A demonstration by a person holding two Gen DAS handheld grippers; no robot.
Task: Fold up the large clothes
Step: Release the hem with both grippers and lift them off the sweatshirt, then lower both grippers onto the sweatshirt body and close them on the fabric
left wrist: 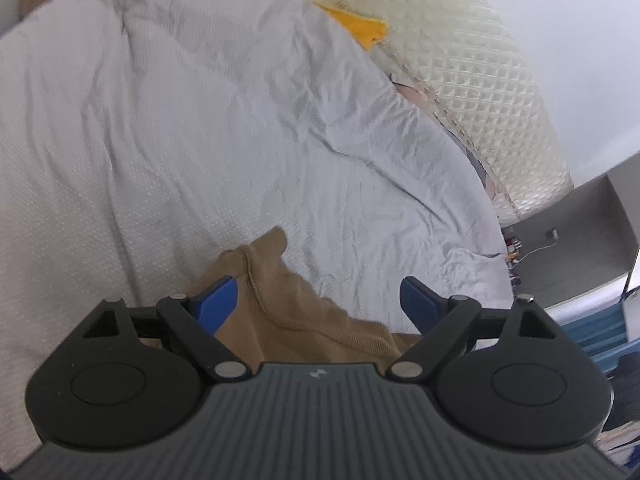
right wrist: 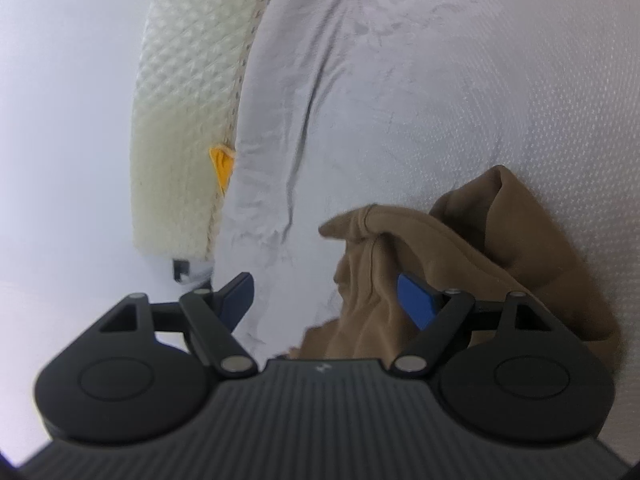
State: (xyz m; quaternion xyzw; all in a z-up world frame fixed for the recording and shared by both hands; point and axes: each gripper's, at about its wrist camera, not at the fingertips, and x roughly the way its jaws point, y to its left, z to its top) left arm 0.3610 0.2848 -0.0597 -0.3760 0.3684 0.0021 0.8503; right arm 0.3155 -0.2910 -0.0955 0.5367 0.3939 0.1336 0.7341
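A bed fills the room's middle, under a rumpled white sheet (left wrist: 224, 128). Along its far edge runs a cream quilted mattress (left wrist: 472, 64) with a yellow tag (left wrist: 360, 28) poking out. Behind stands a plain white wall (right wrist: 68, 120). A grey shelf (left wrist: 592, 236) sits at the corner, daylight soft.

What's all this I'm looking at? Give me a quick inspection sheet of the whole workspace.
Surface: wrinkled white bed sheet.
Job's things: tan knitted garment, bunched on the sheet.
Clutter: small yellow cloth piece at the sheet's edge.
Grippers: left gripper open above the garment; right gripper open, cloth between its fingers, not pinched.
Cables: thin white cable on the grey floor.
Surroundings: cream quilted mattress edge; grey wall panel.
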